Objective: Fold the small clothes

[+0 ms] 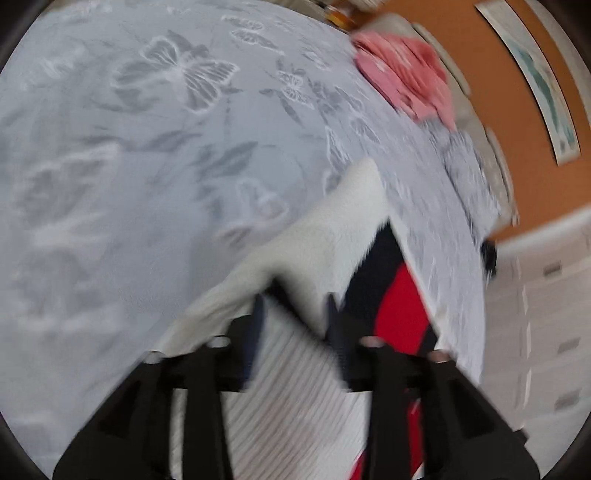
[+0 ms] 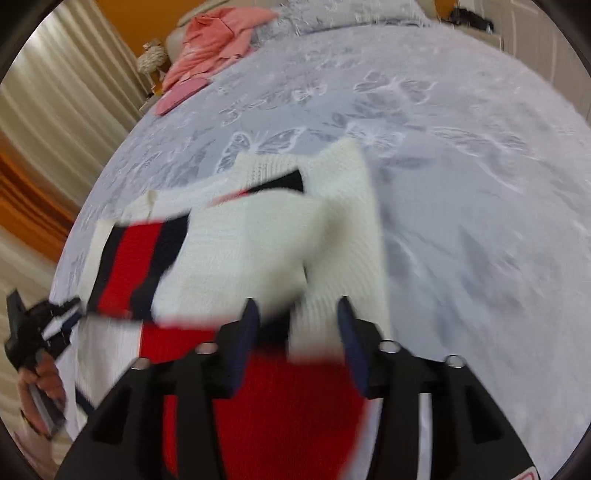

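On my far left in the right wrist view hang beige curtains [image 2: 70, 74] against an orange wall [image 2: 122, 14], and low at that edge my left gripper [image 2: 55, 321] shows, gripped in my left hand [image 2: 40, 384]. Its jaws stand spread in its own view, with ribbed white knit lying between the fingers [image 1: 256, 325]; blur keeps me from telling whether they touch it. The sweater [image 2: 258, 236], white knit with red and navy bands, lies bunched and partly folded on the bed [image 2: 461, 166], whose grey cover carries a butterfly print. One white flap [image 2: 347, 192] rises at the sweater's far side. My right gripper [image 2: 297, 317] hovers over the near edge of the sweater, jaws spread wide, red and white knit passing beneath and between them; contact is not clear. Beyond, near the head of the bed, a pink garment [image 2: 210, 48] lies crumpled, well apart from the sweater. In the left wrist view a framed picture [image 1: 535, 77] hangs on the orange wall at right, with white drawers [image 1: 546, 332] below.
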